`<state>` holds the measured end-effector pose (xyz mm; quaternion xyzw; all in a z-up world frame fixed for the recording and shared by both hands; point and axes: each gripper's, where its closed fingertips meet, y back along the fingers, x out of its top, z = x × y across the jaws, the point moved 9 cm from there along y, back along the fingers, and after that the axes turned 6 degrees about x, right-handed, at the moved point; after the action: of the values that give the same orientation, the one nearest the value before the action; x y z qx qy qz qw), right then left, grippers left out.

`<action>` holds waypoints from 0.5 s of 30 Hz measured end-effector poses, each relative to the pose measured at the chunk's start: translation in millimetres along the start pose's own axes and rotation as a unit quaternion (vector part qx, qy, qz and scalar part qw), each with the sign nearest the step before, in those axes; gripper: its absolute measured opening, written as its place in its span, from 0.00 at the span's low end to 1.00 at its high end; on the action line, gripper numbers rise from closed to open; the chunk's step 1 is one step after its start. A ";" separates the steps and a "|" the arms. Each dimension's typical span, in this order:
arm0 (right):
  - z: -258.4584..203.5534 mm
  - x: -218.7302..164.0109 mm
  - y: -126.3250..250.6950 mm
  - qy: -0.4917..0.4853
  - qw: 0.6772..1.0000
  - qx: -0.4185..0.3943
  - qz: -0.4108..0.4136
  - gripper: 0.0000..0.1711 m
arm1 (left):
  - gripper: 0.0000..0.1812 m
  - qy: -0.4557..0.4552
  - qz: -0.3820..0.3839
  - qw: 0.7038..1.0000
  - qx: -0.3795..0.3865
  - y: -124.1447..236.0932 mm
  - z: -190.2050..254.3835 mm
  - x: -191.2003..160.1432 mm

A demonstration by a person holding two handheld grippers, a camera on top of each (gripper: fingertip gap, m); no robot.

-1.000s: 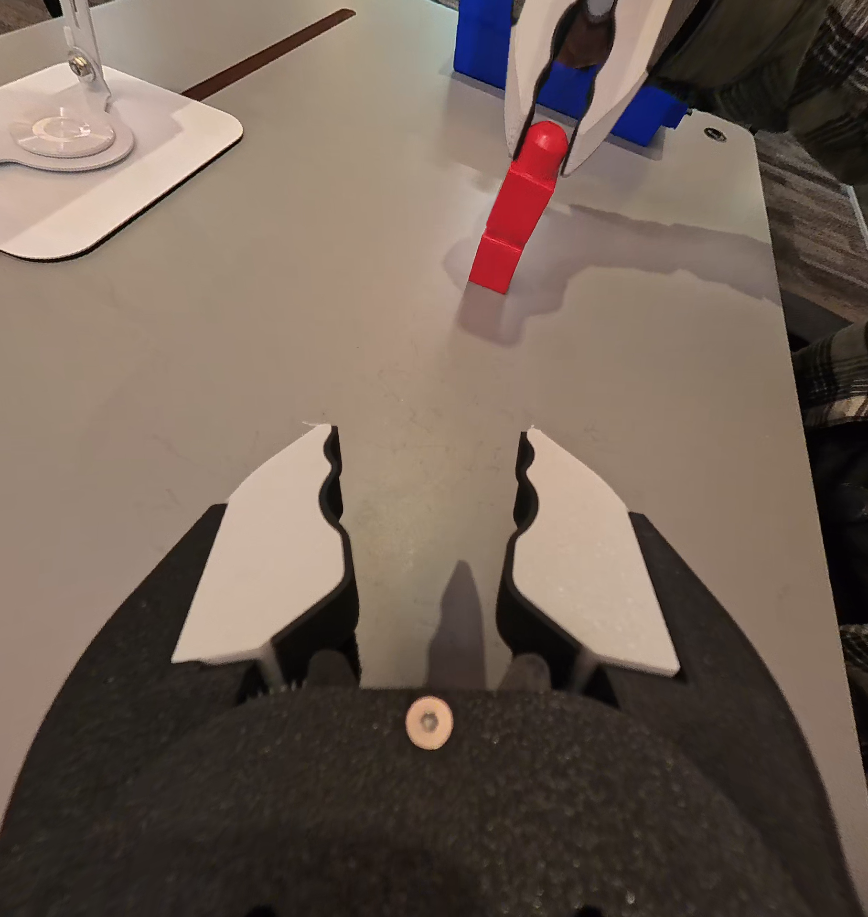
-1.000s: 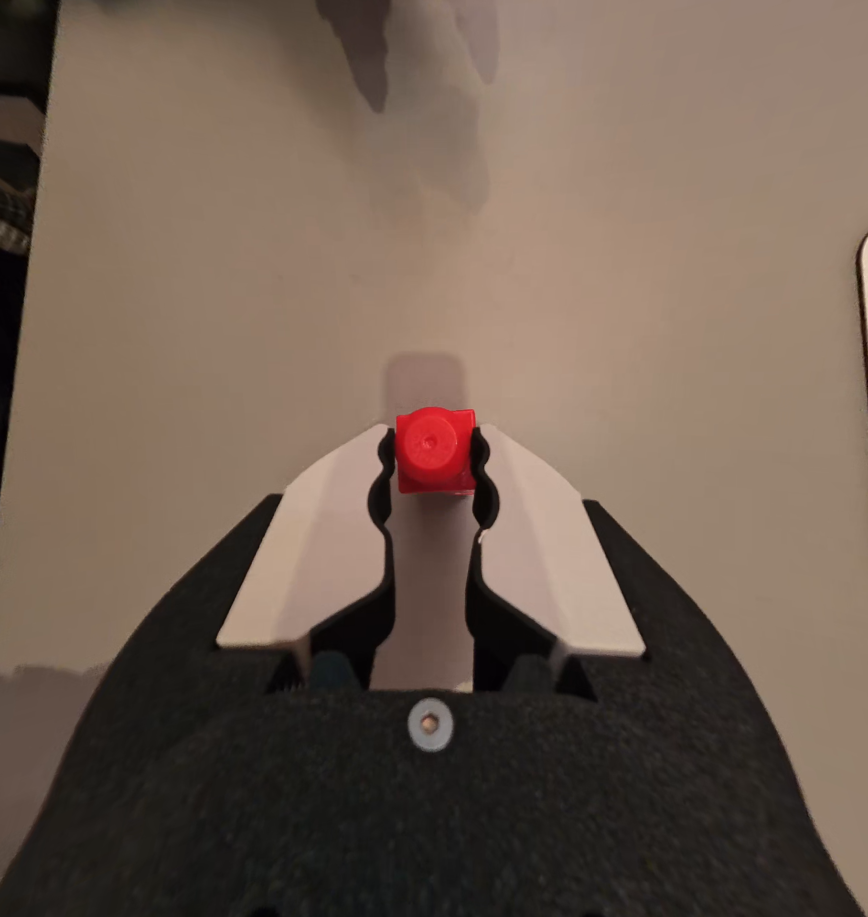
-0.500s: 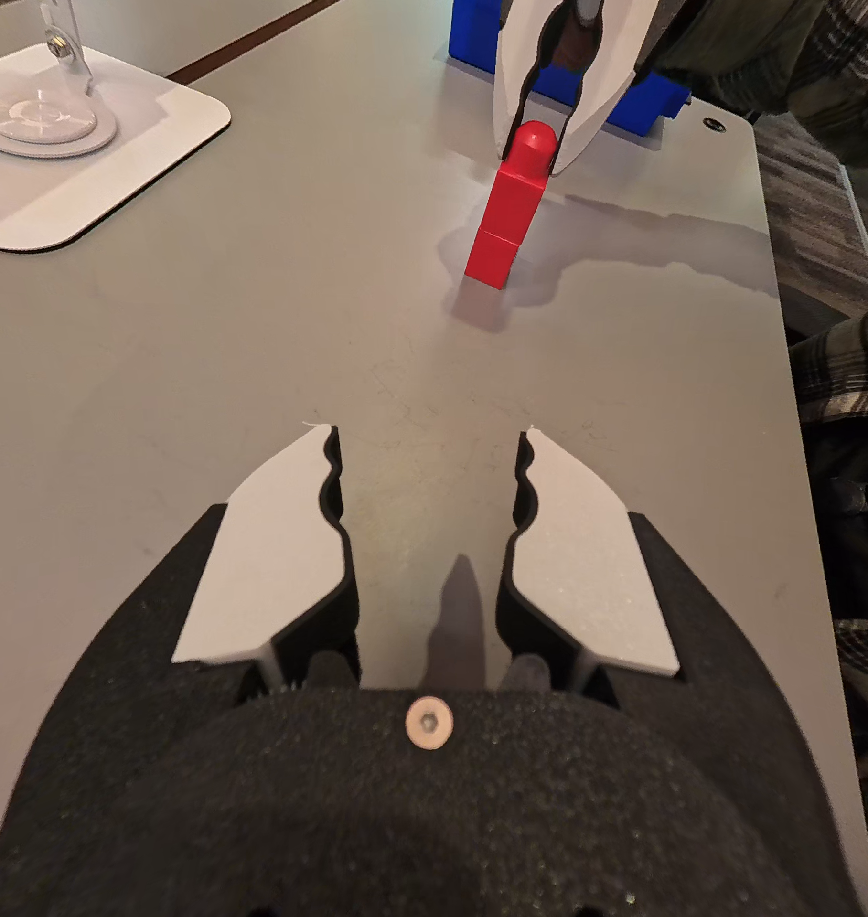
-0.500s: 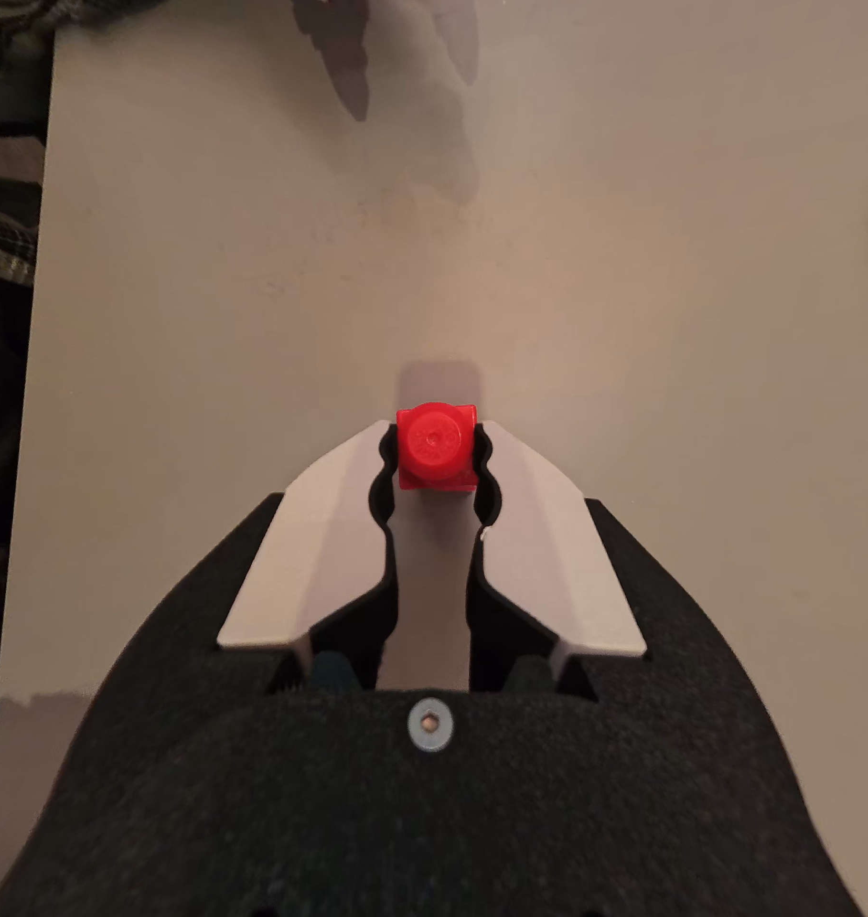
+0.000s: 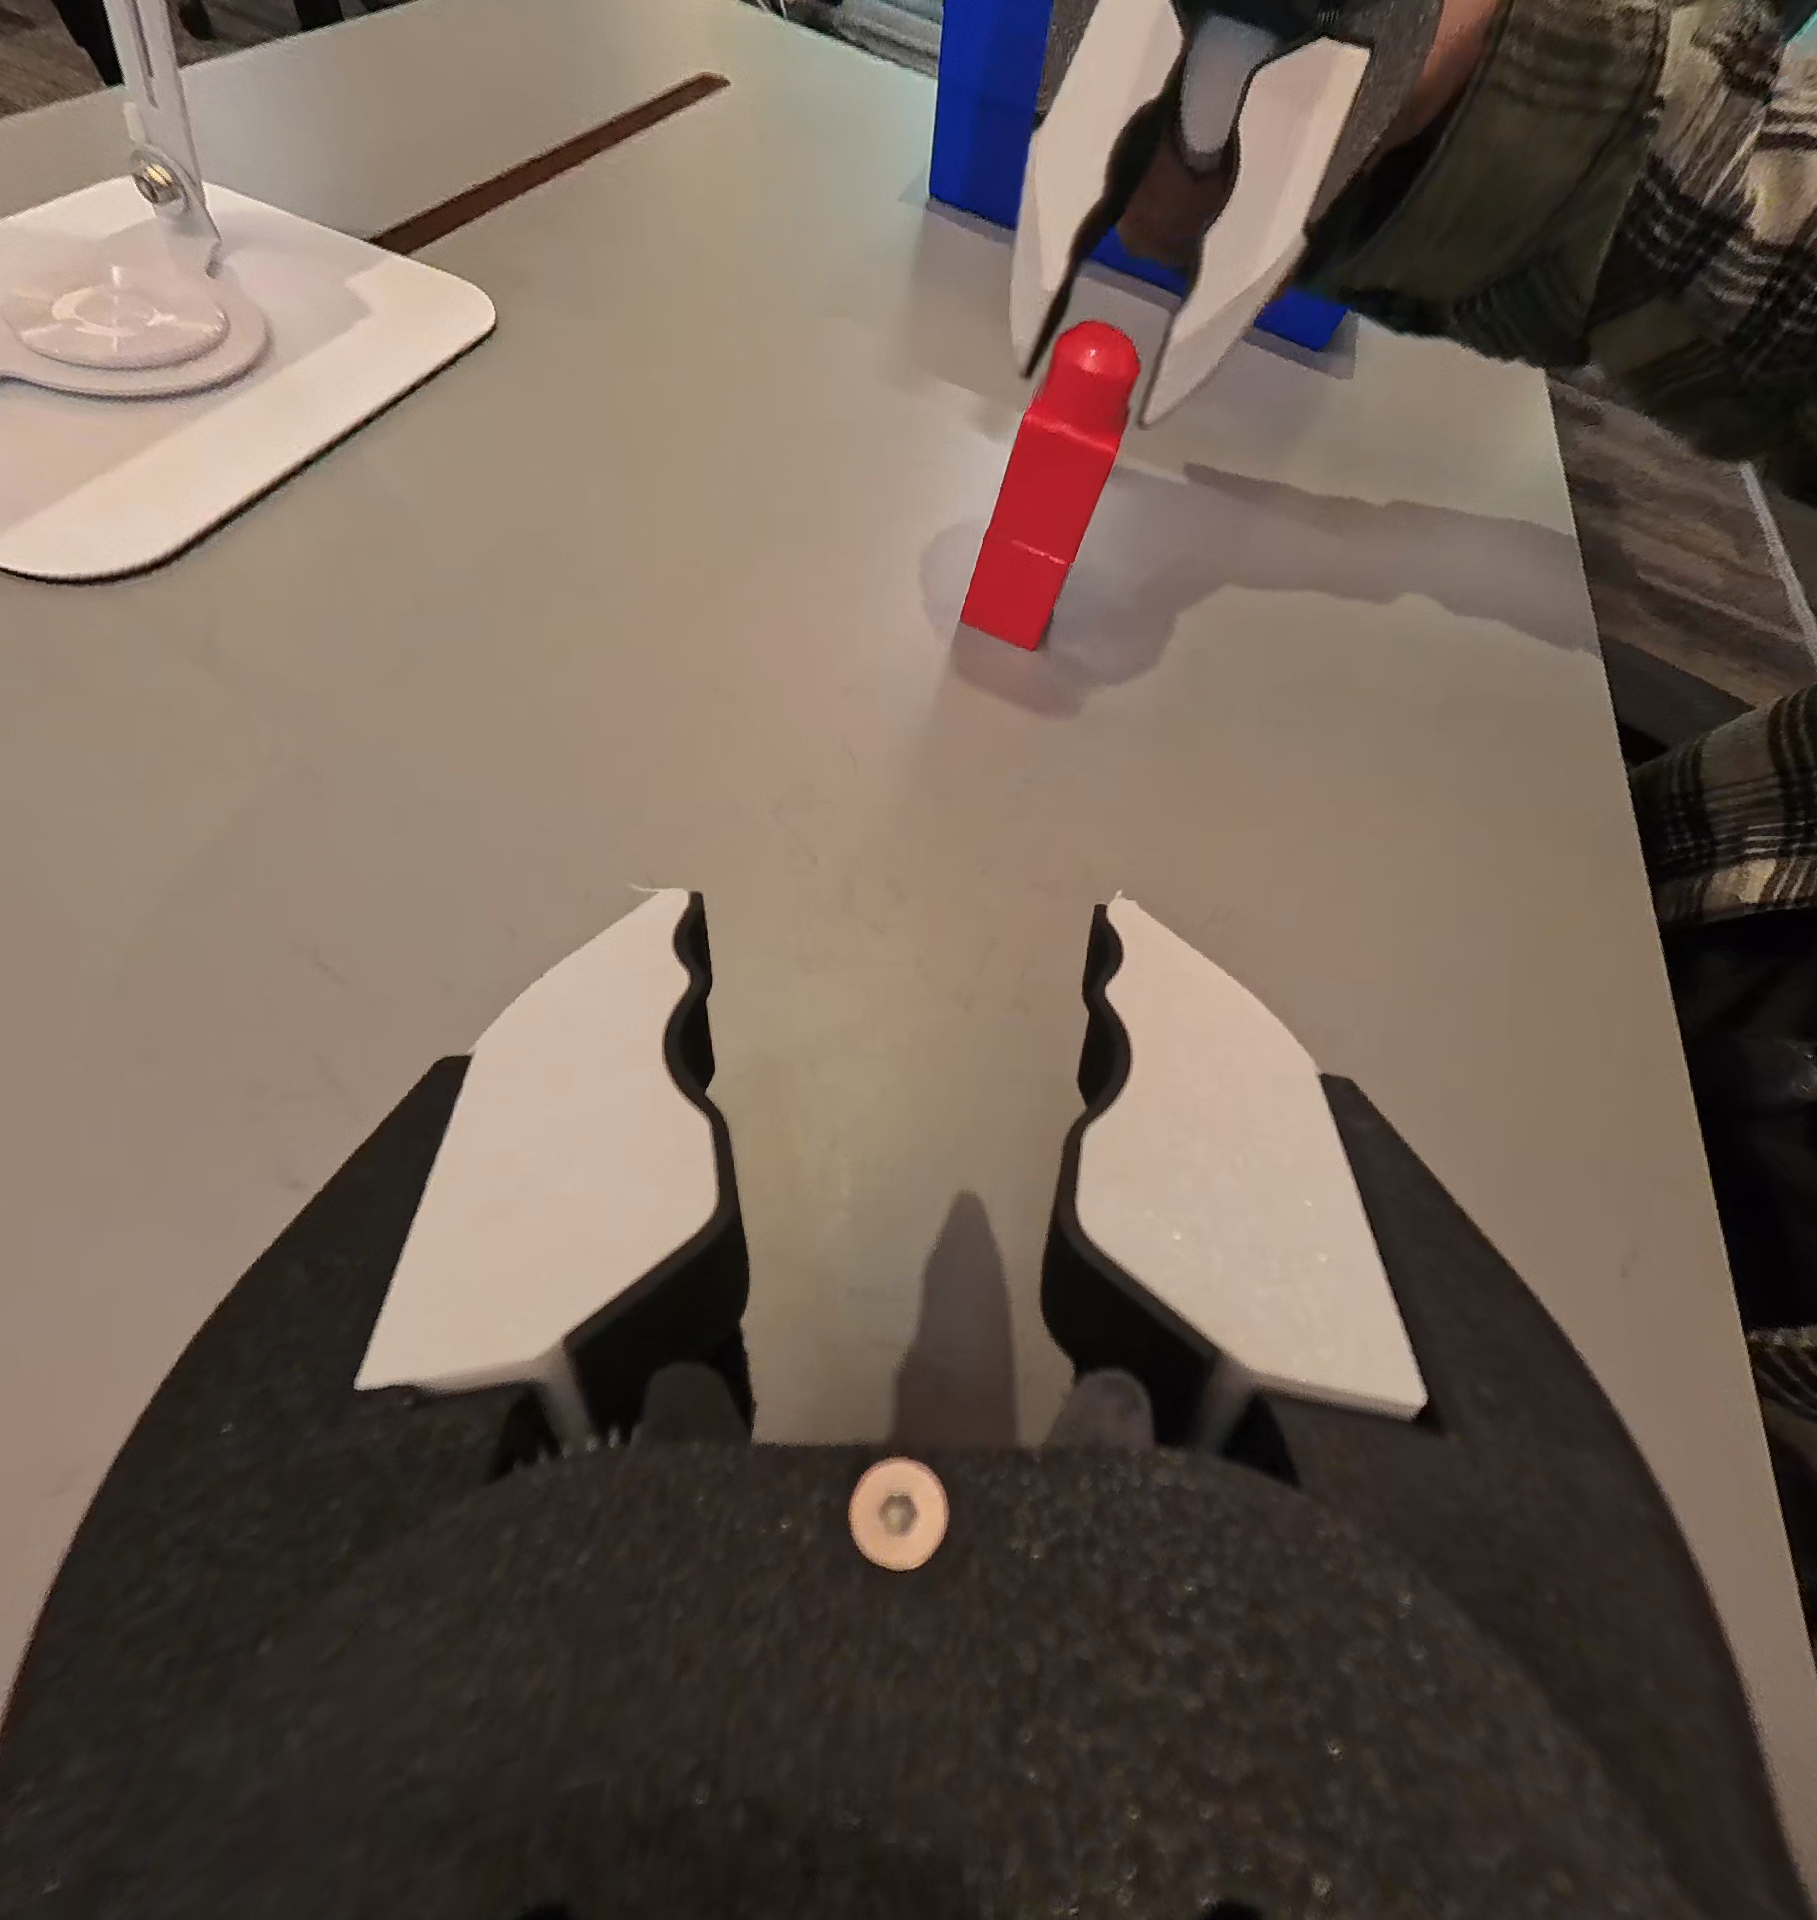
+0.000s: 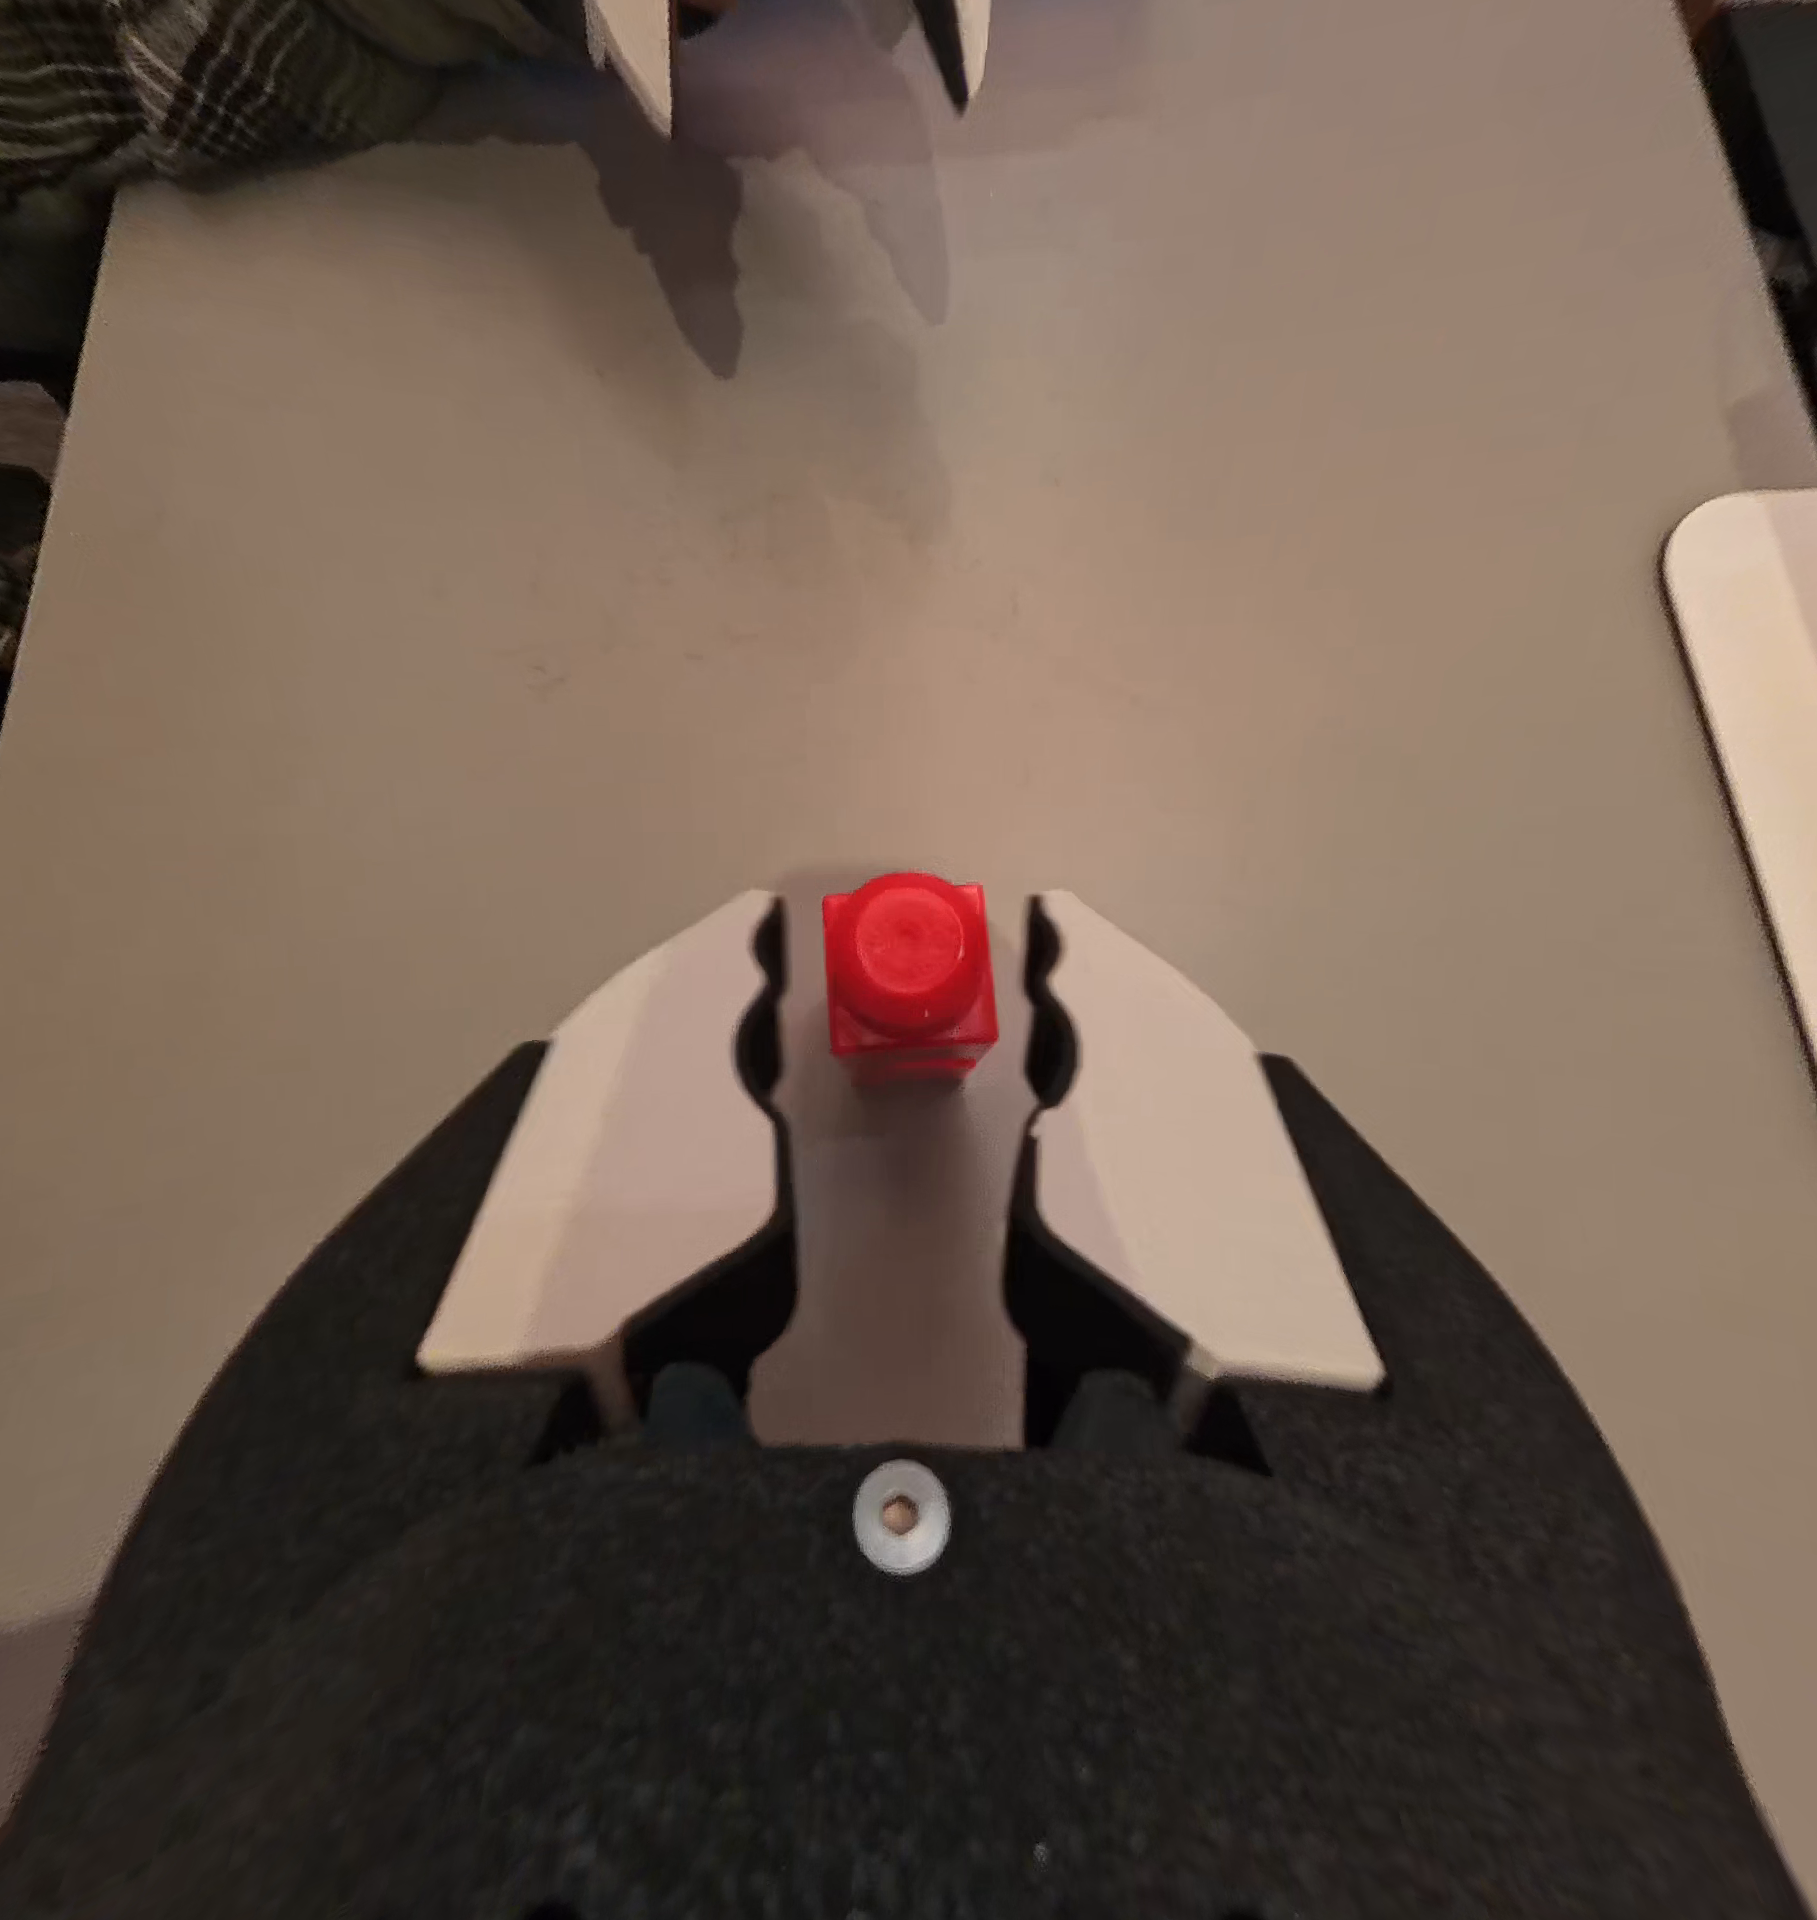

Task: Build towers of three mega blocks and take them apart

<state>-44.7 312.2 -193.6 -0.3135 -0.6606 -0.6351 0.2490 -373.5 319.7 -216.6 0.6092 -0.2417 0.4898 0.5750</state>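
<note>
A tower of red mega blocks [image 5: 1044, 499] stands upright on the grey table [image 5: 468, 727], with a round stud on top. In the right wrist view I look down on the tower [image 6: 906, 977] from above. My right gripper [image 6: 904, 914] is open, its fingers on either side of the top block with a gap on both sides; it also shows in the left wrist view [image 5: 1091, 384], coming down from above. My left gripper [image 5: 896, 904] is open and empty, low over the table, well short of the tower.
A blue bin [image 5: 987, 114] stands at the far edge behind the tower. A white stand on a white mat [image 5: 208, 384] is at the far left; the mat's edge [image 6: 1777, 790] shows at right in the right wrist view. A person's plaid sleeve [image 5: 1756, 208] is at the right. Some 20 cm of space lies between my two pairs of fingers.
My right gripper was shut on the top red block and has now opened, letting go of it. The tower stays standing. My left gripper stays open and empty.
</note>
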 end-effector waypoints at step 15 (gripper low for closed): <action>-70.8 -32.9 76.1 -0.094 0.970 -0.197 0.106 0.47 | 0.42 0.025 0.034 0.980 0.196 143.0 57.4 61.1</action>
<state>28.4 238.3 -160.6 -0.4831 -0.5063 -0.6900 0.1849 -453.2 250.6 -88.7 0.6887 -0.1473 0.5623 0.4334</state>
